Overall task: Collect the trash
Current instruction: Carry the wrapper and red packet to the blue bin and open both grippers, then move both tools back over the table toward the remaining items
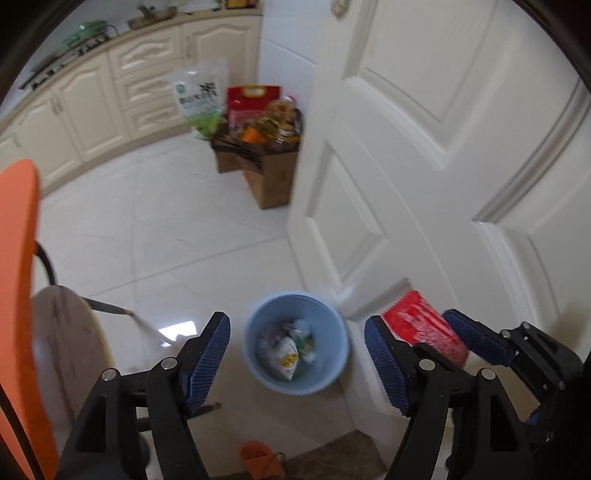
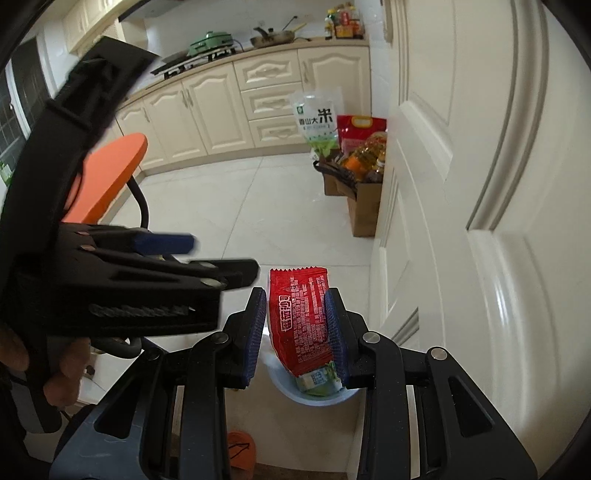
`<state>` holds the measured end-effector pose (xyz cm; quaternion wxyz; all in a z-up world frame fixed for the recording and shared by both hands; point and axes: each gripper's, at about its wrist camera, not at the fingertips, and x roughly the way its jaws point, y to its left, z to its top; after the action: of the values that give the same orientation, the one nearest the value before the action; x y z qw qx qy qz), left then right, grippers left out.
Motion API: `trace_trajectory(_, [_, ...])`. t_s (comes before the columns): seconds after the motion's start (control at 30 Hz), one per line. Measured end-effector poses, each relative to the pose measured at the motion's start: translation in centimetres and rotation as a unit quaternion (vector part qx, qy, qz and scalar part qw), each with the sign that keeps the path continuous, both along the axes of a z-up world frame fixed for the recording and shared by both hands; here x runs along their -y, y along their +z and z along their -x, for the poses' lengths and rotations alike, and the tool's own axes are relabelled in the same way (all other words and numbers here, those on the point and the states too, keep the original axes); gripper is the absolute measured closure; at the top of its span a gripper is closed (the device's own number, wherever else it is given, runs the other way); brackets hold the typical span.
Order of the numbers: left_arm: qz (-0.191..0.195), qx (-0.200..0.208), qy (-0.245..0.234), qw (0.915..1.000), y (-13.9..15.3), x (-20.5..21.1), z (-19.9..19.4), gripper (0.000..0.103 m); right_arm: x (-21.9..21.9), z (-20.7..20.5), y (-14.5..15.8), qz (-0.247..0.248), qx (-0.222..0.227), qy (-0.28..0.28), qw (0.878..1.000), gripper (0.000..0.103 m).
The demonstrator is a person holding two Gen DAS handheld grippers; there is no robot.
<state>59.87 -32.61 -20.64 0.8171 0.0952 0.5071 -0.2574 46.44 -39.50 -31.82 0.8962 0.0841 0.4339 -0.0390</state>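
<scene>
The right claw point(image 2: 295, 332) grips a red snack wrapper point(image 2: 299, 317) between its blue pads, holding it upright directly above the blue waste bin point(image 2: 314, 397), whose rim shows just below the wrapper. The left claw point(image 1: 297, 358) stands wide with nothing between its pads; in its view the bin point(image 1: 343, 354) sits on the white tiled floor point(image 1: 166, 221) framed between the two fingers, already holding crumpled packets and wrappers point(image 1: 288, 350). The same red wrapper point(image 1: 424, 328) appears to the right of the bin there, pinched in the right claw point(image 1: 424, 339). A hand point(image 2: 62, 373) holds the left claw's handle at the left edge of the right wrist view. An orange chair point(image 2: 110, 173) stands to the left, and a white panelled door point(image 2: 461, 184) rises just beside the bin. Farther off, a cardboard box point(image 2: 364, 206) packed with oil bottles and a red bag stands against the door, a rice bag point(image 2: 317, 118) leaning behind it. Cream cabinets point(image 2: 210, 110) run along the back under a tabletop point(image 2: 258, 50) bearing a green pot point(image 2: 210, 40) and a pan point(image 2: 273, 35).
</scene>
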Motion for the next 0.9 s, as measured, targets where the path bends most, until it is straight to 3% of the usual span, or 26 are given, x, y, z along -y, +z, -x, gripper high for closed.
trace_trajectory(0.2, [-0.026, 0.025, 0.015, 0.9992, 0.5, -1.0, 0.4, 0.032, -0.2, -0.7, -0.9, -0.010, 0.005, -0.011, 1.000, 0.071])
trace_trajectory(0.27, [-0.022, 0.027, 0.020, 0.9992, 0.8, -1.2, 0.7, 0.032, 0.2, -1.1, -0.9, -0.003, 0.014, -0.030, 0.999, 0.063])
trace_trajectory(0.33, [-0.021, 0.033, 0.021, 0.9990, 1.3, -1.5, 1.0, 0.032, 0.7, -1.5, -1.1, -0.005, 0.011, -0.045, 0.999, 0.020])
trace_trajectory(0.37, [-0.020, 0.038, 0.021, 0.9989, 1.7, -1.7, 1.3, 0.032, 0.8, -1.4, -1.0, -0.007, 0.010, -0.049, 0.999, 0.016])
trace_trajectory(0.5, [-0.011, 0.058, 0.024, 0.9979, 3.6, -4.0, 3.4, 0.032, -0.1, -0.4, 0.8, -0.024, 0.024, -0.041, 0.999, 0.017])
trace_trajectory(0.63, [0.010, 0.081, 0.025, 0.9964, 6.2, -7.4, 6.1, 0.032, -2.1, 0.3, 3.4, -0.029, 0.039, -0.021, 0.999, 0.009])
trace_trajectory(0.9, [0.038, 0.160, 0.063, 0.9844, 12.5, -18.7, 11.4, 0.020, -11.1, 0.0, 11.9, -0.014, 0.103, 0.049, 0.993, 0.000])
